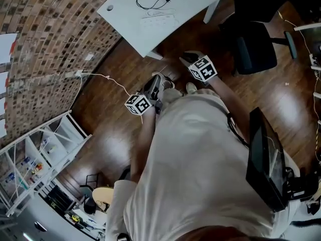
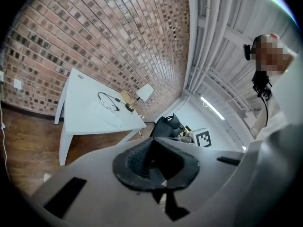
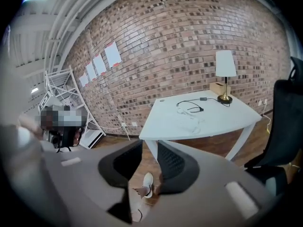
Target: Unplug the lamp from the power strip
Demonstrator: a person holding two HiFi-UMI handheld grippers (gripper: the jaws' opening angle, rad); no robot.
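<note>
1. A person stands on the wooden floor. The white bench is well apart from them, at their 12 o'clock.
2. The lamp stands upright on a far corner of the bench, near the brick wall. In the right gripper view it is at about 2 o'clock from the jaws.
3. A black cable lies in a loop on the bench, and the white power strip is just beside it. I cannot tell whether the plug sits in the strip.
4. The left hand-held gripper has its jaws together, with nothing between them.
5. The right hand-held gripper has a narrow gap and holds nothing. Only the floor and a shoe show through it.
6. A black chair stands at the person's 2 o'clock.
</note>
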